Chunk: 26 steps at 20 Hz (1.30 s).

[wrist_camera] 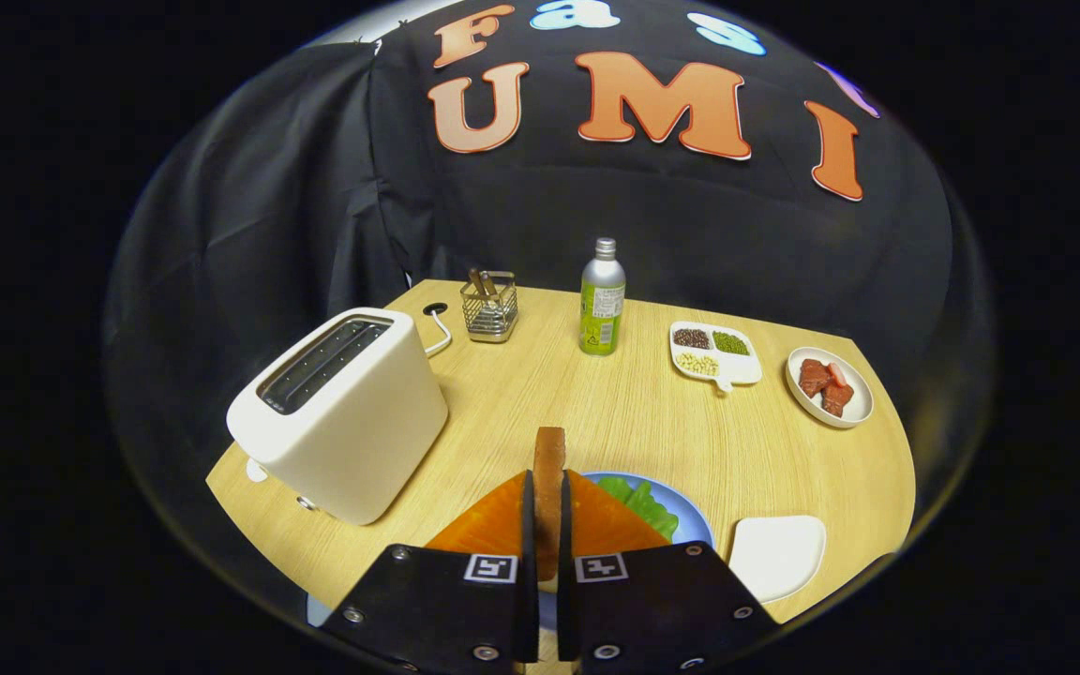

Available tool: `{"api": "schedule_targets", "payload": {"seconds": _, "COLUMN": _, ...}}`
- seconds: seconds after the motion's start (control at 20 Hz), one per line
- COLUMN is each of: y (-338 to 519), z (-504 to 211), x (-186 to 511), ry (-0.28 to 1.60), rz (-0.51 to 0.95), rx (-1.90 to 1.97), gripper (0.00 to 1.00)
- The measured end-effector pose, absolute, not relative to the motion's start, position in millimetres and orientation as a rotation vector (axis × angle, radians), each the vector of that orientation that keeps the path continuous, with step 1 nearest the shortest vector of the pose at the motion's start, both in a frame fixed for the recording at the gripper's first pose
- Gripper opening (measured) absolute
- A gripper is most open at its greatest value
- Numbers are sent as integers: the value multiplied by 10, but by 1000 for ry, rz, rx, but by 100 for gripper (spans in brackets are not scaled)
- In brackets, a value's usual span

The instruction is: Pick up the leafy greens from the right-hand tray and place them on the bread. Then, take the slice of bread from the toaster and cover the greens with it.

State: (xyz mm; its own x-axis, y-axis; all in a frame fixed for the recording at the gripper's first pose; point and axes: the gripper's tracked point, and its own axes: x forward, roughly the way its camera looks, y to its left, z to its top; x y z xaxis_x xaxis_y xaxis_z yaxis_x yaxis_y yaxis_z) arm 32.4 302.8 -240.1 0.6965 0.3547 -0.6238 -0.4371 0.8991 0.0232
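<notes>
My gripper [548, 506] is shut on a slice of bread [549, 469], which stands on edge between the two fingers with its brown crust sticking up past them. Just beneath and beyond the fingers lies a blue plate [690, 520] with leafy greens [643, 502] on it; what lies under the greens is hidden by the fingers. The white toaster [343, 412] stands to the left on the wooden table [615, 412], its slots dark. A white tray [779, 553] with nothing on it lies right of the blue plate.
At the back of the table stand a wire basket [490, 307] and a green-labelled metal bottle [602, 298]. A divided white dish [714, 354] with beans and a small bowl [831, 386] of meat pieces sit at the far right. The toaster's cord [439, 333] runs behind it.
</notes>
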Motion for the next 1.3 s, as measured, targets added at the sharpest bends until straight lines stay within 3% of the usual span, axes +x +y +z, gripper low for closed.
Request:
{"api": "schedule_targets", "payload": {"seconds": 0.4, "y": 2741, "z": -2618, "x": 365, "ry": 727, "rz": 429, "rx": -86, "gripper": 8}}
{"api": "schedule_targets", "payload": {"seconds": 1.1, "y": 1970, "z": -3037, "x": 488, "ry": 833, "rz": 307, "rx": -80, "gripper": 34}}
{"api": "schedule_targets", "payload": {"seconds": 1.2, "y": 1936, "z": -2992, "x": 495, "ry": 820, "rz": 315, "rx": -71, "gripper": 42}}
{"api": "schedule_targets", "payload": {"seconds": 1.3, "y": 1829, "z": -2881, "x": 546, "ry": 793, "rz": 306, "rx": -94, "gripper": 60}}
